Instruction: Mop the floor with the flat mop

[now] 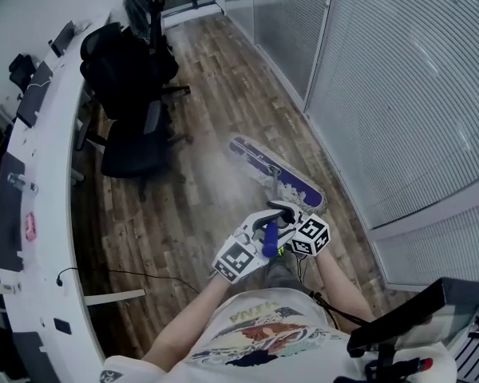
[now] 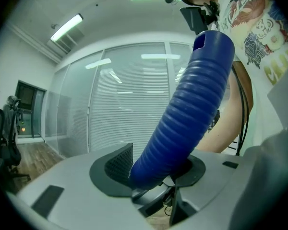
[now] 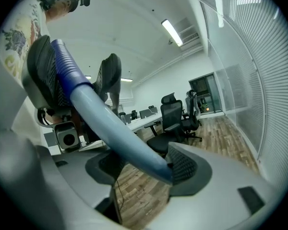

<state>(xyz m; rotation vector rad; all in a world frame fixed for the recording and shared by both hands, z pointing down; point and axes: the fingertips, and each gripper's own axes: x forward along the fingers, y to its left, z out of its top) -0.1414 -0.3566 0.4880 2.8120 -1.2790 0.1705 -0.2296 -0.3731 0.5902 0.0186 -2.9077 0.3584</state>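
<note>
Closest in, the left gripper (image 2: 153, 169) pinches the ribbed blue grip of the mop handle (image 1: 269, 240) and the right gripper (image 3: 144, 164) clamps its pole just below, two holds likely for steering. At one o'clock the mop head (image 1: 276, 171) lies flat on the wood floor (image 1: 184, 214).

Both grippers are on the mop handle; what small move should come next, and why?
Probably a short sweep of the mop head away from the glass wall. The left gripper and right gripper both clamp the handle, the head lies flat on the wood floor beside that wall, and open boards lie toward the chairs.
</note>
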